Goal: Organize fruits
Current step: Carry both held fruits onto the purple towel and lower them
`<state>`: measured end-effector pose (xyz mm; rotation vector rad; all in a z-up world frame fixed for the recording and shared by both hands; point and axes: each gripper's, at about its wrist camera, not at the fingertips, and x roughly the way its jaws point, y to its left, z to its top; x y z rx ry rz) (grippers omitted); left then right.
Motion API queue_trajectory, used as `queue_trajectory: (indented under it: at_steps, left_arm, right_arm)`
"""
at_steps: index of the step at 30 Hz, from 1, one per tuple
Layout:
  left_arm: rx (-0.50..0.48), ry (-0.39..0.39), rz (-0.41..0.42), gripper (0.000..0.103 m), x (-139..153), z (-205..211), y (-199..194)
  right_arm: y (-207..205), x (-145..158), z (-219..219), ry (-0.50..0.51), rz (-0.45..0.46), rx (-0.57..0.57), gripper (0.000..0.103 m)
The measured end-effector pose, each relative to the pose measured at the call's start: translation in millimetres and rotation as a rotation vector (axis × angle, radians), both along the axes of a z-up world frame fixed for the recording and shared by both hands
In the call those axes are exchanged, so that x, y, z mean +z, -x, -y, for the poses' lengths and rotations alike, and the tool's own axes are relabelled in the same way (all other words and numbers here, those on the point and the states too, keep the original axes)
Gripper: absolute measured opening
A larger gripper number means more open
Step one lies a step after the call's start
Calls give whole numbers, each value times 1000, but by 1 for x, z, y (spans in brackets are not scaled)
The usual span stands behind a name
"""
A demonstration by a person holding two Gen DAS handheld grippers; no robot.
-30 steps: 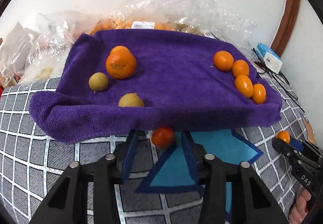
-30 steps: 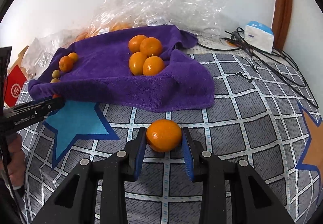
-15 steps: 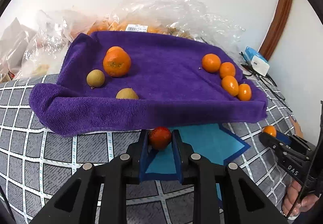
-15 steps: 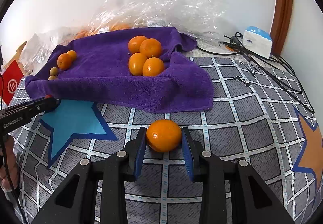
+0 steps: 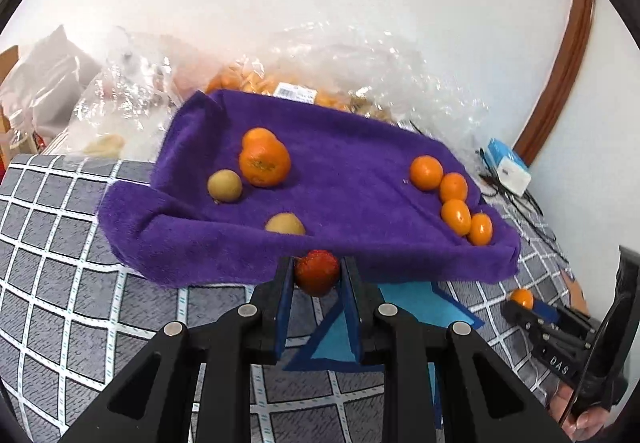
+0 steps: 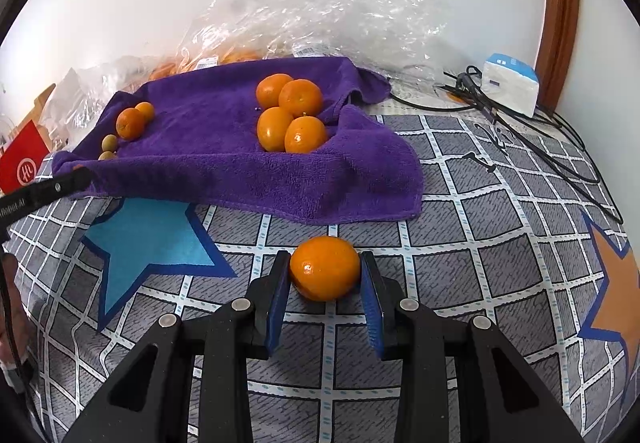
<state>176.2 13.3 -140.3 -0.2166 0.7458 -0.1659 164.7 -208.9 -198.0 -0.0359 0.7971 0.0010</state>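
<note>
My left gripper is shut on a small red fruit and holds it just in front of the purple towel. On the towel lie two oranges and two small yellow-green fruits at the left, and several mandarins at the right. My right gripper is shut on an orange mandarin above the grey checked mat, in front of the towel. The right gripper also shows in the left wrist view.
Clear plastic bags with more fruit lie behind the towel against the wall. A white and blue box and black cables lie at the back right. A blue star marks the mat. A red package sits at the left.
My left gripper closed on the small red fruit and lifted it toward the towel's front edge. My right gripper keeps its grip on the mandarin and has barely moved.
</note>
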Motion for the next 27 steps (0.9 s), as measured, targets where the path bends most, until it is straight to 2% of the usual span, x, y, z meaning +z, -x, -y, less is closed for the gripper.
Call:
queue_trajectory:
  at_steps: [8, 16, 27]
  left_arm:
    - [65, 14, 20, 23, 2, -13, -1]
    - [90, 49, 56, 23, 8, -23, 2]
    - [137, 40, 102, 23, 14, -31, 5]
  right_arm:
    - [1, 2, 3, -23, 4, 6, 34]
    - [6, 6, -1, -20, 35, 28, 34]
    - [9, 22, 9, -97, 81, 23, 34]
